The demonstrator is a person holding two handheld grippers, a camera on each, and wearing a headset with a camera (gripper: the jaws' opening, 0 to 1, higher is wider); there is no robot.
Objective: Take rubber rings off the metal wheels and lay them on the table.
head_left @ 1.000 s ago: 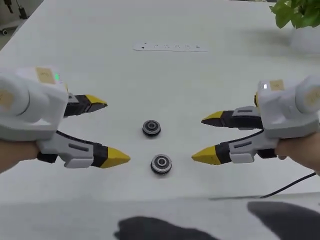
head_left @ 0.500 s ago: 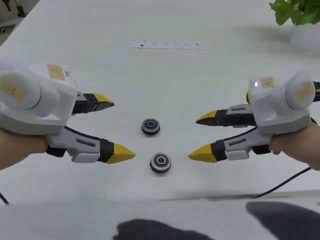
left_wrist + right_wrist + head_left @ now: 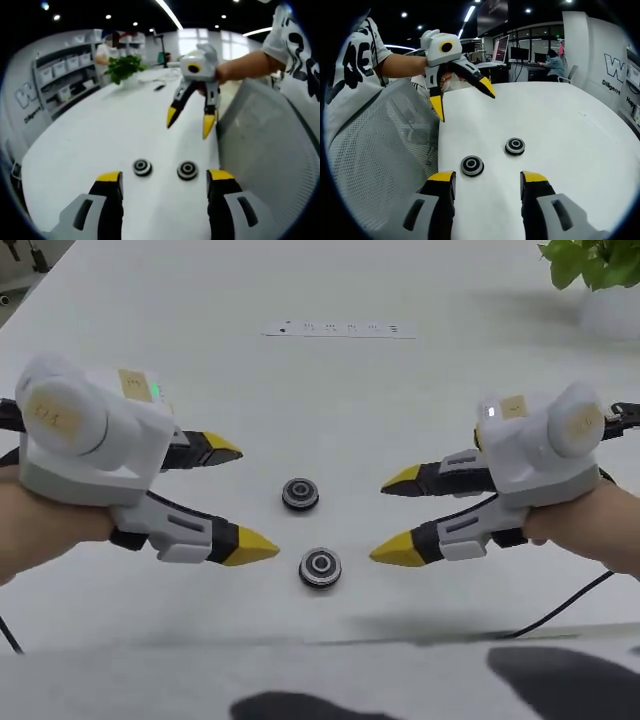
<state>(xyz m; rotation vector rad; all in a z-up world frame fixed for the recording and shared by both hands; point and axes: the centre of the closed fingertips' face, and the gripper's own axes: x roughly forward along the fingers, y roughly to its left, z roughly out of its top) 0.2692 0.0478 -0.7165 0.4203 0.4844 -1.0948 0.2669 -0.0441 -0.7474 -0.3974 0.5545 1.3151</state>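
Observation:
Two small metal wheels with black rubber rings lie on the white table: the far wheel (image 3: 300, 494) and the near wheel (image 3: 320, 567). My left gripper (image 3: 248, 498) hovers open to their left, yellow tips pointing right. My right gripper (image 3: 387, 516) hovers open to their right, tips pointing left. In the left gripper view both wheels (image 3: 142, 167) (image 3: 187, 170) sit just beyond my open left gripper (image 3: 165, 176), with the right gripper (image 3: 189, 120) facing it. In the right gripper view the wheels (image 3: 472, 166) (image 3: 515, 146) lie ahead of my open right gripper (image 3: 487, 176), and the left gripper (image 3: 464, 98) faces it.
A white power strip (image 3: 338, 330) lies farther back on the table. A potted plant (image 3: 592, 270) stands at the back right. A black cable (image 3: 560, 608) trails off the front right edge. A grey mesh chair back (image 3: 380, 150) sits by the table's near edge.
Both grippers have moved a little inward toward the two wheels, staying open. The wheels have not moved.

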